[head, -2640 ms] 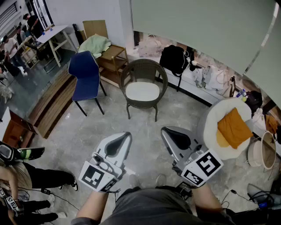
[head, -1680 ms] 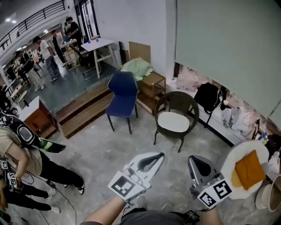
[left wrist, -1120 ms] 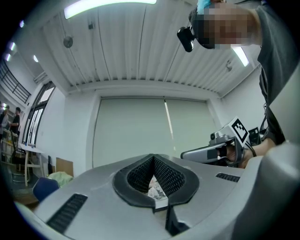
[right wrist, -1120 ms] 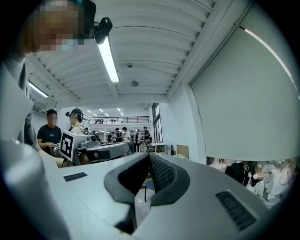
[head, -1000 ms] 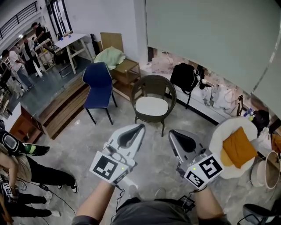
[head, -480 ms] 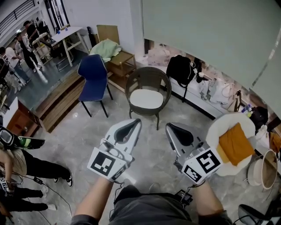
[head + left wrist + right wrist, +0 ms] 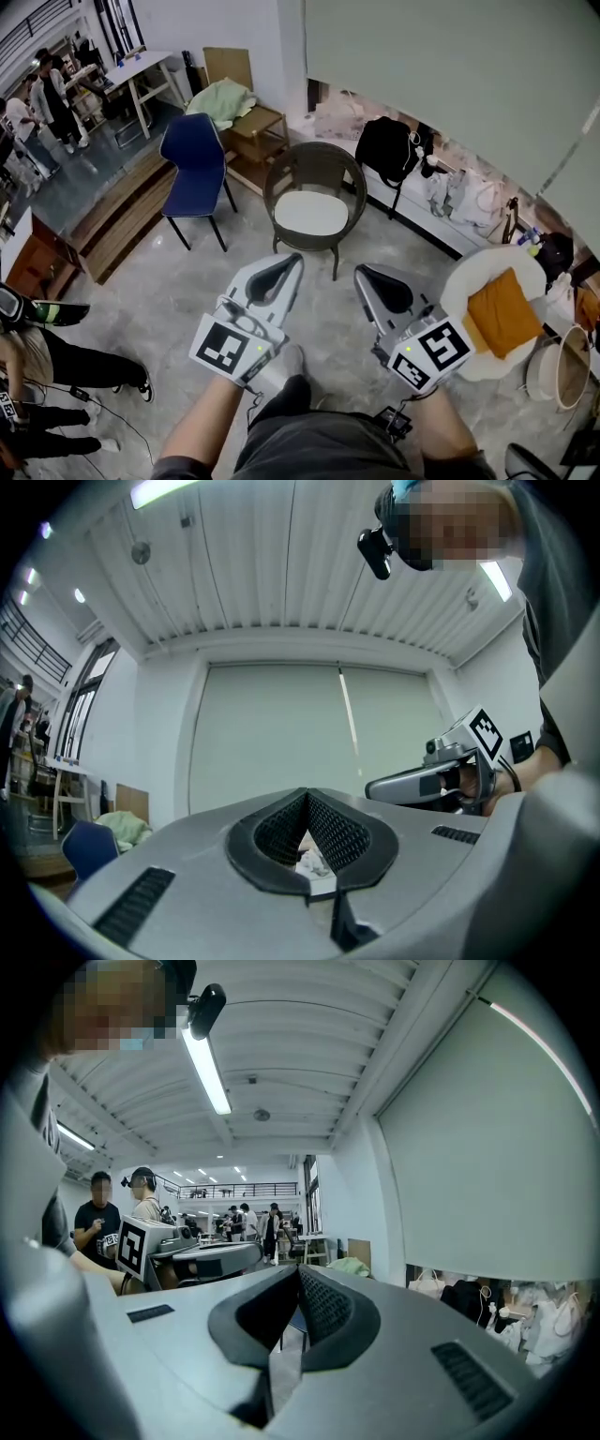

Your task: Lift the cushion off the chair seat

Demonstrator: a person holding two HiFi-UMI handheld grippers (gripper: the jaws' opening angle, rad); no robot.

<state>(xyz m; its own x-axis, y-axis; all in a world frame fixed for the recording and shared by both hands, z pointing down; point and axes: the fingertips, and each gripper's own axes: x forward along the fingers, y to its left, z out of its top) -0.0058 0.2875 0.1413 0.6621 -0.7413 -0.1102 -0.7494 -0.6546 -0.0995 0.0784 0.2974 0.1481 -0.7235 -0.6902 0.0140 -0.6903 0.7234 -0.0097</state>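
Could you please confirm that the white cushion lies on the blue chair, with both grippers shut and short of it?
Not quite: the head view shows the white cushion on the wicker chair, not the blue chair. The left gripper and right gripper are indeed shut and short of it.

The grey floor [image 7: 178, 291] carries a wicker chair [image 7: 314, 156] with a white cushion [image 7: 311, 213] on its seat, a blue chair [image 7: 192, 167] beside it, and a round seat [image 7: 461, 277] with an orange pillow [image 7: 502, 310].
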